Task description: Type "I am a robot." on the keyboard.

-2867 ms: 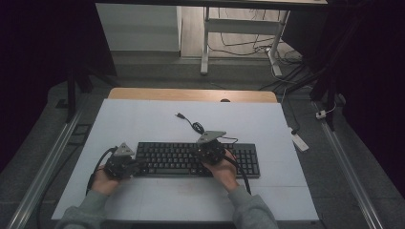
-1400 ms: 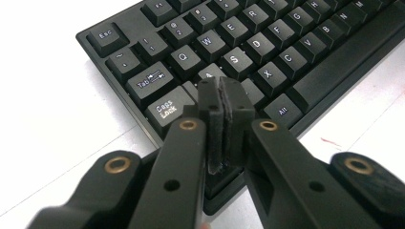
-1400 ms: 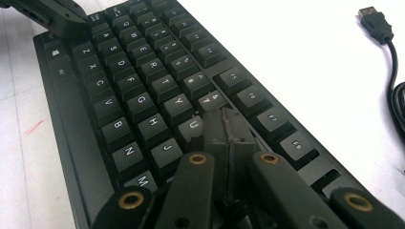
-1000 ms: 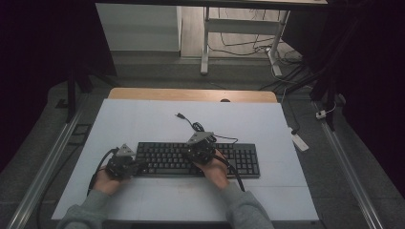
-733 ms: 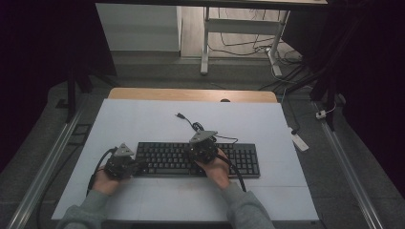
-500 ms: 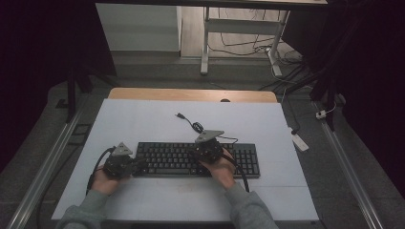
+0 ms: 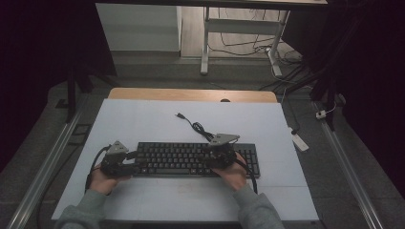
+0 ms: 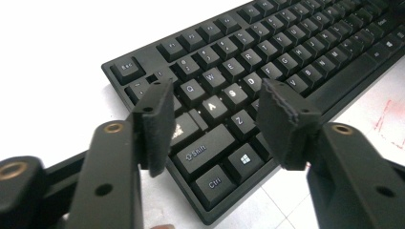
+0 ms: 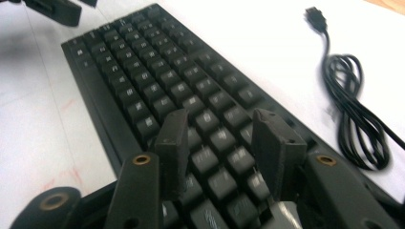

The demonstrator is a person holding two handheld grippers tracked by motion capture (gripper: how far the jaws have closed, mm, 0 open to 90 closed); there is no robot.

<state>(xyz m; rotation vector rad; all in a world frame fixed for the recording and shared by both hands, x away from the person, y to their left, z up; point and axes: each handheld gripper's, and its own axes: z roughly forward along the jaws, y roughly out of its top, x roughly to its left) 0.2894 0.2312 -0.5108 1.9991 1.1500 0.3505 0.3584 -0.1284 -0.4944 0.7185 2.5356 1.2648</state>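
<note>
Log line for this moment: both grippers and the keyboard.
left gripper: jaws just opening, empty, over keyboard left end | right gripper: jaws just opening, empty, over right-hand keys | cable: loose on table

Grey sleeves (image 7: pixel 253 210) clothe both forearms; each black tool (image 8: pixel 215 119) bears brass-ringed screw holes, ridged pads and a grey three-cornered plate (image 7: pixel 223 139).

White tabletop (image 7: pixel 143 119) w/ a wood strip (image 7: pixel 191 94) along its far edge. Beyond it: white desk legs (image 7: pixel 205 43) and loose floor cables (image 7: pixel 248 45). Small white adapter (image 7: pixel 299 141) on a cord lies at the table's right edge; metal rails (image 7: pixel 43 167) run along both sides.
</note>
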